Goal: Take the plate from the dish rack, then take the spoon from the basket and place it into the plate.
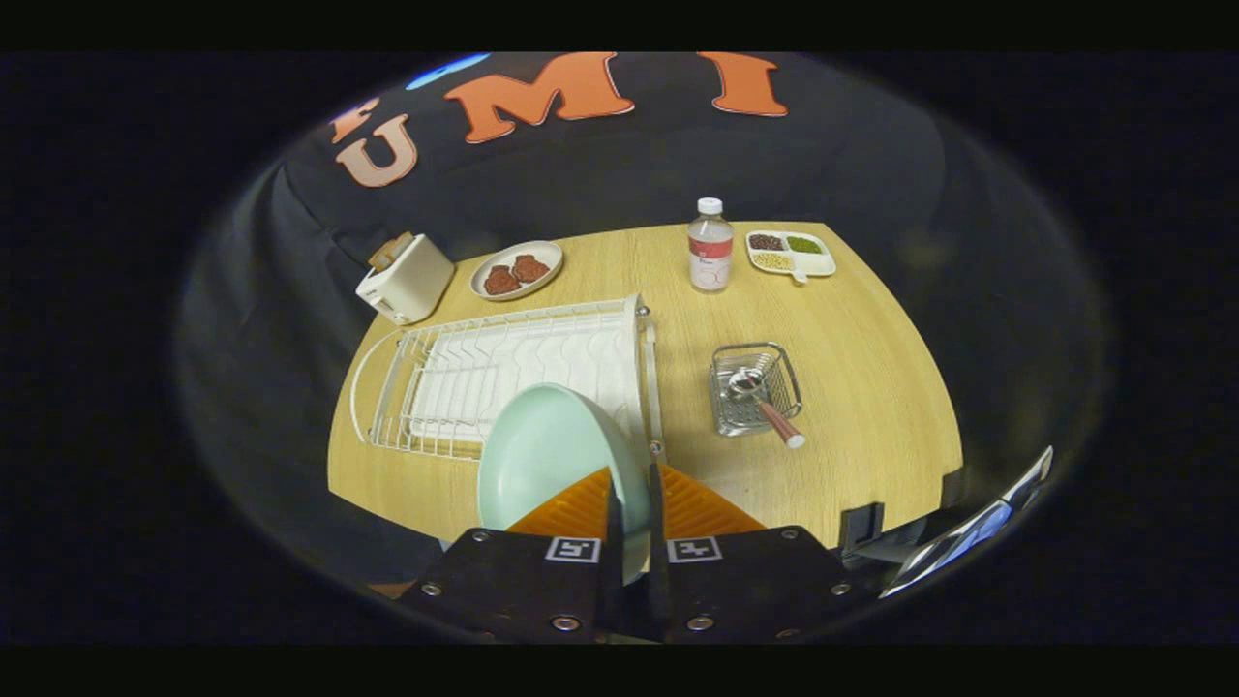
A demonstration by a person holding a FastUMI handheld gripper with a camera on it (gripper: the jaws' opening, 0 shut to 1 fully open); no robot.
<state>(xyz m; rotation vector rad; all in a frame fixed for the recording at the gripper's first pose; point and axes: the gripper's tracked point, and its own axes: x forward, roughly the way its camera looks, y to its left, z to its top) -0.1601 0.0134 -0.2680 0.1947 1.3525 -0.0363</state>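
Now my gripper (631,503) pinches pale-green plate (547,455) rim, lower centre; spoon (765,402) lies in basket (755,387), right of dish rack (503,373).

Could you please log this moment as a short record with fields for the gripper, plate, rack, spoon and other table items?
gripper: shut on the plate's rim
plate: pale green, held on edge above the rack's near end
dish rack: white wire, nothing in its slots
spoon: lying in the metal basket, handle sticking out
others: toaster, bottle, snack plate, divided tray
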